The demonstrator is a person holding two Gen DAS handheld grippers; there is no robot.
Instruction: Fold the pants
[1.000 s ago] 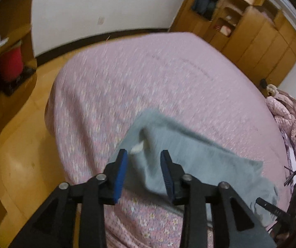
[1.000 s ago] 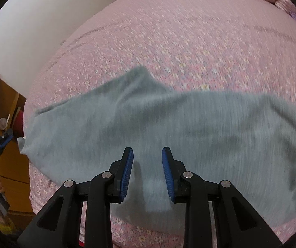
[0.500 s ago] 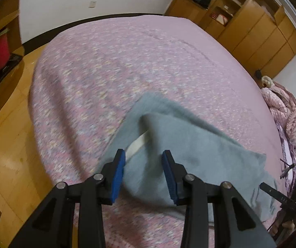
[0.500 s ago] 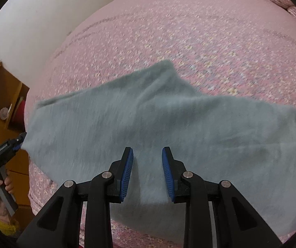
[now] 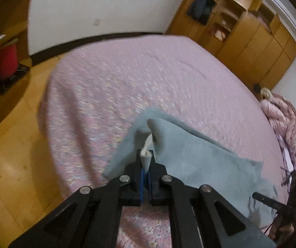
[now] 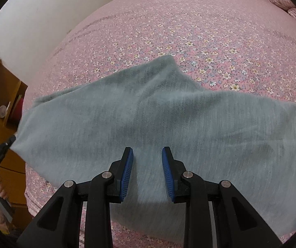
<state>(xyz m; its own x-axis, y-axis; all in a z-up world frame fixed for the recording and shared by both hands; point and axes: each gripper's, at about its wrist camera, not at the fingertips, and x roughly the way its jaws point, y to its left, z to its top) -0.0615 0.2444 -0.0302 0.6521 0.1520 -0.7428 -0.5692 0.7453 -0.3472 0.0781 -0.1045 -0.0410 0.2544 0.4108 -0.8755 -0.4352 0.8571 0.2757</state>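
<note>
Pants (image 6: pixel 148 124) lie spread on the bed (image 6: pixel 189 31); our left gripper (image 5: pixel 146 171) has just clamped their waistband corner, right gripper (image 6: pixel 147 173) hovers spread above, so folding can start.

A pink floral bed (image 5: pixel 127 82) fills the room between white wall (image 5: pixel 106 6) and wooden wardrobe (image 5: pixel 257 41).

One pair of grey fleece pants (image 6: pixel 148 111), one pink flowered bed (image 6: pixel 189 31), two black blue-padded tools: left tool (image 5: pixel 146 177), right tool (image 6: pixel 147 173), one red bucket (image 5: pixel 4 62).
</note>
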